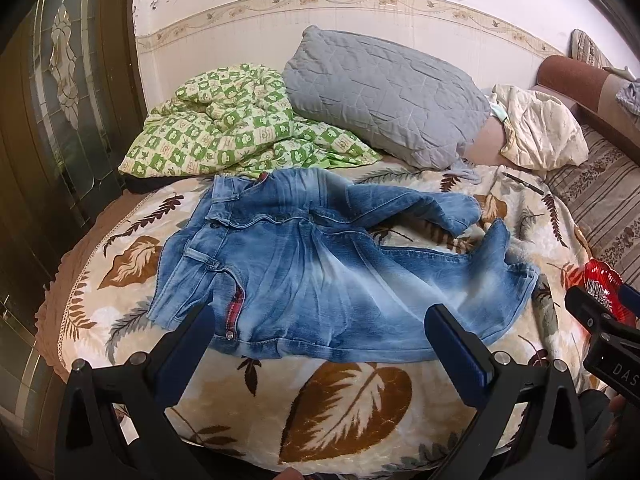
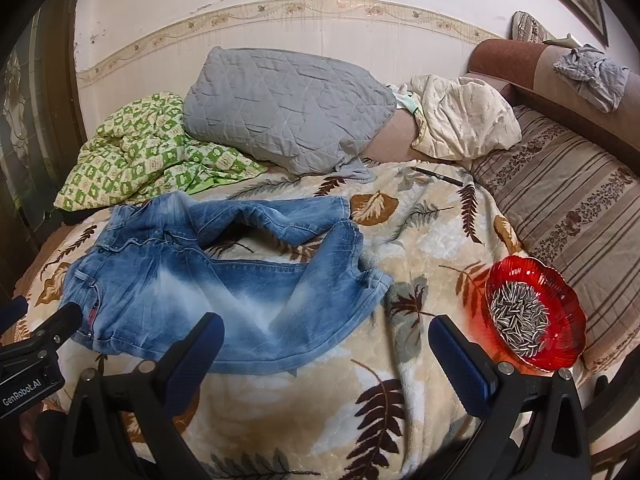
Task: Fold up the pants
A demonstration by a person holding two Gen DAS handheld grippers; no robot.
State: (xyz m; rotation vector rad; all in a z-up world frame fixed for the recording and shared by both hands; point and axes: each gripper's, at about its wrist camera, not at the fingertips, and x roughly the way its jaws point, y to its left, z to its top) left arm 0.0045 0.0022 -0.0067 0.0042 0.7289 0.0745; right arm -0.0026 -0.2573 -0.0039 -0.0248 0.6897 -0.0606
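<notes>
On the leaf-print blanket (image 1: 352, 400) lie the jeans (image 1: 320, 280), crumpled, waistband toward nine o'clock and legs toward three, with the left gripper (image 1: 320, 332) and right gripper (image 2: 326, 340) spread wide and empty, and a red bowl (image 2: 560, 344) at three o'clock.

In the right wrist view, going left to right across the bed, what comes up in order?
Green checked quilt → jeans → grey pillow → cream cloth → red bowl of seeds.
</notes>
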